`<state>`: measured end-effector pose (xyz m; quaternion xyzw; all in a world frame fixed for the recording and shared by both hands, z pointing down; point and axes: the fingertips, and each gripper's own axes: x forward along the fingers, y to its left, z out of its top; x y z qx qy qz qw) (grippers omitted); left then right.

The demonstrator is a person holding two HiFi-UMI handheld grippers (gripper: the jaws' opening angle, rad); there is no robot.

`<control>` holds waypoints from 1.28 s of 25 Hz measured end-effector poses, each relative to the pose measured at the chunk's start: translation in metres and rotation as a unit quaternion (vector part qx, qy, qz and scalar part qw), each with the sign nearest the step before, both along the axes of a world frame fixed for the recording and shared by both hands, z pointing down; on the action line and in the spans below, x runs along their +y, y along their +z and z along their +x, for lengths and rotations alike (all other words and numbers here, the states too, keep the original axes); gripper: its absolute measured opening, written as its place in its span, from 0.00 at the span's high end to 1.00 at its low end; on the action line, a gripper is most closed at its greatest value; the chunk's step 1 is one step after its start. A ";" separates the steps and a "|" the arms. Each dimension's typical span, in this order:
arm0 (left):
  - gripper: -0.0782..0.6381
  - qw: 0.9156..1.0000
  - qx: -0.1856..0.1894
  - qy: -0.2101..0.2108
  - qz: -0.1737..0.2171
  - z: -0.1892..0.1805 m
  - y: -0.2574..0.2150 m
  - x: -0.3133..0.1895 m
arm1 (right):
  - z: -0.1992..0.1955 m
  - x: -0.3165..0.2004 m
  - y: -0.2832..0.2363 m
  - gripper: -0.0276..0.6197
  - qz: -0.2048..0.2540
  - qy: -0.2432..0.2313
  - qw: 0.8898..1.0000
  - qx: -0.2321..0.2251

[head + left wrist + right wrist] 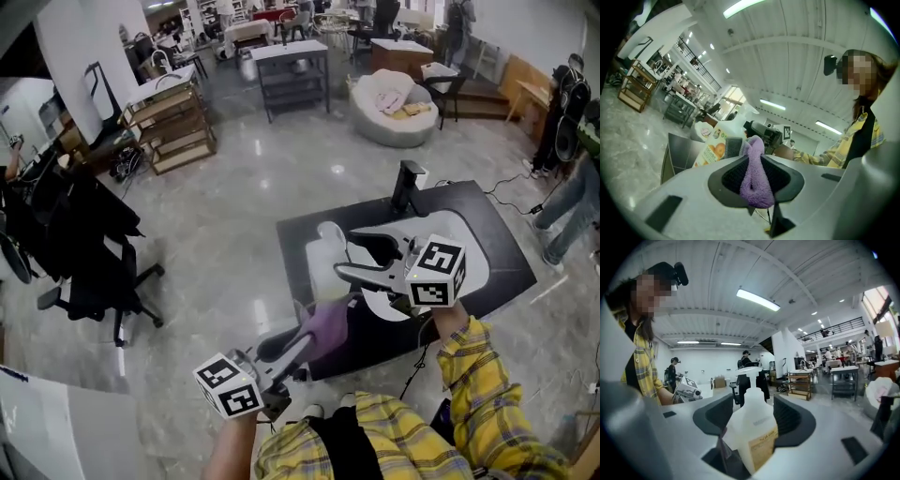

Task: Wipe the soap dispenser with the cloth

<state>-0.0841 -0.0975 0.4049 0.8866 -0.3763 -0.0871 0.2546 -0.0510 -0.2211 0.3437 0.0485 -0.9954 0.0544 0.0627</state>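
Observation:
The soap dispenser [326,267], a white pump bottle with a label, is up in the air over the left end of the dark table [497,239]. My right gripper [343,255] reaches level from the right and is shut on its body. In the right gripper view the bottle [752,427] stands upright between the jaws of the right gripper [750,404], pump head on top. My left gripper [305,342] is shut on a purple cloth [328,328], held just below and in front of the bottle. In the left gripper view the cloth [757,183] bulges between the jaws, with the bottle [708,147] beyond.
A white mat [473,253] lies on the table, with a black stand [408,187] at its far edge. A black office chair [103,281] stands on the floor to the left. Another person's legs [572,216] are at the right. A beanbag [389,108] and shelves sit farther off.

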 end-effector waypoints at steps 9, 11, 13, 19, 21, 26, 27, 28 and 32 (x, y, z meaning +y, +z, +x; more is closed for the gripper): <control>0.80 0.998 0.001 -0.062 0.000 -0.025 -0.003 -0.002 | -0.039 -0.007 -0.008 0.58 0.049 -0.130 0.990 0.007; 0.80 0.998 0.005 -0.068 0.003 -0.026 -0.004 -0.002 | -0.044 -0.009 -0.009 0.58 0.054 -0.143 0.988 0.009; 0.80 0.997 0.009 -0.073 0.005 -0.027 -0.006 -0.002 | -0.047 -0.008 -0.008 0.58 0.061 -0.161 0.985 0.013; 0.80 0.997 0.005 -0.083 0.005 -0.029 -0.004 -0.004 | -0.054 0.004 -0.004 0.58 0.072 -0.244 0.966 0.035; 0.80 0.996 0.004 -0.085 0.007 -0.029 -0.004 -0.007 | -0.056 0.004 0.000 0.58 0.076 -0.259 0.962 0.045; 0.80 0.996 0.003 -0.090 0.006 -0.030 -0.005 -0.014 | -0.057 0.009 0.003 0.71 0.071 -0.295 0.952 0.045; 0.80 0.996 0.003 -0.092 0.005 -0.030 -0.004 -0.016 | -0.056 0.009 0.003 0.71 0.068 -0.297 0.952 0.042; 0.80 0.996 0.003 -0.093 0.004 -0.030 -0.003 -0.017 | -0.056 0.009 0.003 0.72 0.066 -0.295 0.952 0.040; 0.80 0.996 0.007 -0.092 0.004 -0.029 -0.001 -0.020 | -0.056 0.008 0.003 0.72 0.067 -0.271 0.960 0.035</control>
